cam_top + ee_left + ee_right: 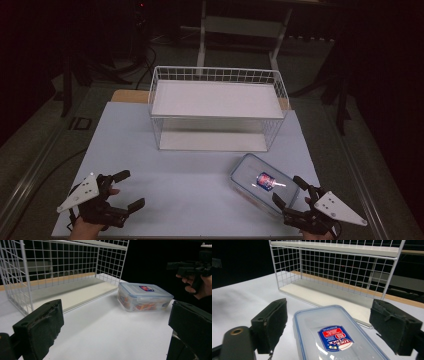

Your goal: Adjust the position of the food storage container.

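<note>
On the pale white tabletop [190, 185] we are seeing a white wire-mesh shelf rack with two flat white boards [217, 107] standing toward the far side, its open front facing us. Near the right front corner of the table a clear rectangular plastic food box with a blue-edged snap lid and a red-and-blue label [260, 182] is lying flat, set at an angle, apart from the rack. We are holding the right gripper [292, 192] just beside the box's near right edge, and its black jaws are standing wide apart; in the right gripper view the lid [332, 337] is sitting between and below the two pads, which are not touching it. We are resting the left gripper [127, 190] low over the near left part of the table, well apart from the box, its jaws likewise spread and gripping nothing. From the left gripper view the box [143, 296] is sitting just in front of the rack's corner [62, 272].
</note>
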{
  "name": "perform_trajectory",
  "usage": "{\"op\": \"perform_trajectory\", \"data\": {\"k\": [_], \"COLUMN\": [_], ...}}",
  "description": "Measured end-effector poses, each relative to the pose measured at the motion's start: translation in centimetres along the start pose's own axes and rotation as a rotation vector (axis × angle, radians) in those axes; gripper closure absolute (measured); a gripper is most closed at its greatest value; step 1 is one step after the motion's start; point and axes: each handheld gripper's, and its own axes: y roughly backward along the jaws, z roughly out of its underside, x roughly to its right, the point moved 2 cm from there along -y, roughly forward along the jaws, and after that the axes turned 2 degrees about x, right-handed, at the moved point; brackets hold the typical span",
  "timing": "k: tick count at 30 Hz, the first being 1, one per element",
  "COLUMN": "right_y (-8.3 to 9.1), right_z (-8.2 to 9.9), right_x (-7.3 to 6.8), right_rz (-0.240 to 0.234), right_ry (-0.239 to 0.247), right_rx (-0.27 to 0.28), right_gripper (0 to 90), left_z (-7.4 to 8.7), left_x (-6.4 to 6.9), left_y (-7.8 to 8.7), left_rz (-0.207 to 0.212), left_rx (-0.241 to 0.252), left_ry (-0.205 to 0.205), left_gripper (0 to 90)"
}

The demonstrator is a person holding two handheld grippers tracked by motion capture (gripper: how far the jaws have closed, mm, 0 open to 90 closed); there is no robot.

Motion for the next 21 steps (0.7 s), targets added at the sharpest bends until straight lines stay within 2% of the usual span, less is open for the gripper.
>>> {"op": "perform_trajectory", "data": {"k": [4, 7, 10, 11, 13, 16, 17, 18, 19, 20, 21], "right_y": [0.1, 0.0, -0.1, -0.1, -0.1, 0.4, 0.9, 0.9, 1.3, 1.3, 1.5], "right_z": [-0.2, -1.2, -1.5, -1.7, -2.3, -2.9, -3.0, -3.0, -2.9, -2.9, -2.6], "right_x": [-0.1, -0.3, -0.2, -0.2, -0.1, 0.3, 0.7, 0.7, 1.1, 1.1, 1.6], "right_rz": [-0.011, -0.036, -0.047, -0.044, -0.002, -0.015, 0.007, 0.007, 0.011, 0.011, 0.009], "right_ry": [-0.006, -0.051, -0.056, -0.056, -0.043, -0.048, -0.036, -0.036, -0.042, -0.042, -0.055], "right_rx": [0.001, -0.003, -0.013, -0.019, -0.04, -0.047, -0.067, -0.067, -0.093, -0.093, -0.12], "right_gripper": [13.3, 13.0, 12.9, 12.9, 13.0, 13.6, 18.7, 18.7, 24.7, 24.7, 30.4], "left_z": [0.0, 0.2, 0.2, 0.2, 0.2, 0.2, 0.3, 0.3, 0.3, 0.3, 0.3], "left_x": [0.1, 0.2, 0.2, 0.2, 0.2, 0.2, 0.2, 0.2, 0.2, 0.2, 0.2], "left_y": [0.0, 0.3, 0.4, 0.4, 0.4, 0.3, 0.3, 0.2, 0.1, 0.1, 0.1], "left_rz": [0.001, -0.005, -0.008, -0.01, -0.01, -0.005, -0.005, -0.004, -0.002, -0.002, -0.001], "left_rx": [-0.003, -0.003, -0.006, -0.003, 0.0, -0.001, -0.008, -0.008, -0.009, -0.009, -0.006], "left_ry": [-0.006, -0.016, -0.014, -0.014, -0.013, -0.013, -0.018, -0.016, -0.015, -0.015, -0.016], "left_gripper": [0.0, 0.0, 0.0, 0.0, 0.0, 0.0, 0.0, 0.0, 0.0, 0.0, 0.0]}}
